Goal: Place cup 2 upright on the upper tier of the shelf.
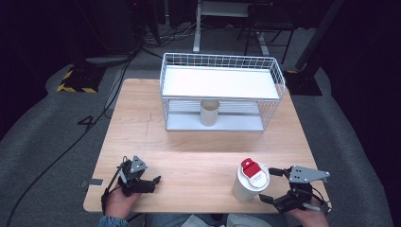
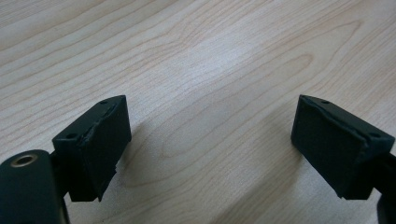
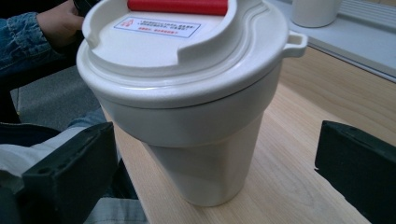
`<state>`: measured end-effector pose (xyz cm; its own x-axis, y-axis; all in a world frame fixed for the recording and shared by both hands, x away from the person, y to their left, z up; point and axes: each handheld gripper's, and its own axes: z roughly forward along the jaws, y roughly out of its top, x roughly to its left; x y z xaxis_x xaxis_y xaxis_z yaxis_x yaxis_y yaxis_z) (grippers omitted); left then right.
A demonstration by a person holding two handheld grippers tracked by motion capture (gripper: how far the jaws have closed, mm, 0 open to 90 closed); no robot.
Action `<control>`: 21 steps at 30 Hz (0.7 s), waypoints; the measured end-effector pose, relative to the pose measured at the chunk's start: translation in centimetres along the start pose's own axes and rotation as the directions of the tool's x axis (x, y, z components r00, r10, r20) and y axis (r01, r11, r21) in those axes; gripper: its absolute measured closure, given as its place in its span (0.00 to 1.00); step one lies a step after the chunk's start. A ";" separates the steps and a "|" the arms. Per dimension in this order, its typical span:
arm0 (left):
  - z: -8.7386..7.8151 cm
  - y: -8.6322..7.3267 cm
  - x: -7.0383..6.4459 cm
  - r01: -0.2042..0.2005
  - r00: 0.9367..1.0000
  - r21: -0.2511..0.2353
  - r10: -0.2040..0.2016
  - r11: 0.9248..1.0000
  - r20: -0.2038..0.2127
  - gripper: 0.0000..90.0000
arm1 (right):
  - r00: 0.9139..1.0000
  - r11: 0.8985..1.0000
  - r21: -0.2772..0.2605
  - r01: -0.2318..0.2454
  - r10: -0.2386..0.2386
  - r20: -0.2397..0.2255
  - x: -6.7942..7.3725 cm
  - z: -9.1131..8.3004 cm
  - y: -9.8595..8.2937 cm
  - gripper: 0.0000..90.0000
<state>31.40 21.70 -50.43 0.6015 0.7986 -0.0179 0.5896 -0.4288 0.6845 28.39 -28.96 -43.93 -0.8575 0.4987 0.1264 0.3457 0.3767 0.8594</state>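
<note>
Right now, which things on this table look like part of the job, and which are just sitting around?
Likely part of the job:
- lidded cup, between the open jaws of the right hand-held gripper
- wire rack
- open cup on the rack's lower shelf

Just around:
- left hand-held gripper, open over bare wood
- floor cables

We hold the left hand-held gripper [image 1: 153,182] low at the near left edge of the desk [image 1: 198,156], jaws spread wide. Our right hand-held gripper [image 1: 273,185] sits near the right corner, jaws parted wide, gripping nothing.
</note>
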 end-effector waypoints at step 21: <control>0.0 0.0 0.0 -0.002 1.000 0.000 0.002 1.000 -0.002 0.14 | 1.000 0.999 -0.040 0.004 -0.004 0.007 1.0 3.6 -0.7 0.00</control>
<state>31.40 21.70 -50.43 0.6019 0.7984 -0.0152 0.5882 -0.4304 0.6847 28.63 -25.97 -46.21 -0.8564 0.5023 0.1196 0.3265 0.3475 0.8790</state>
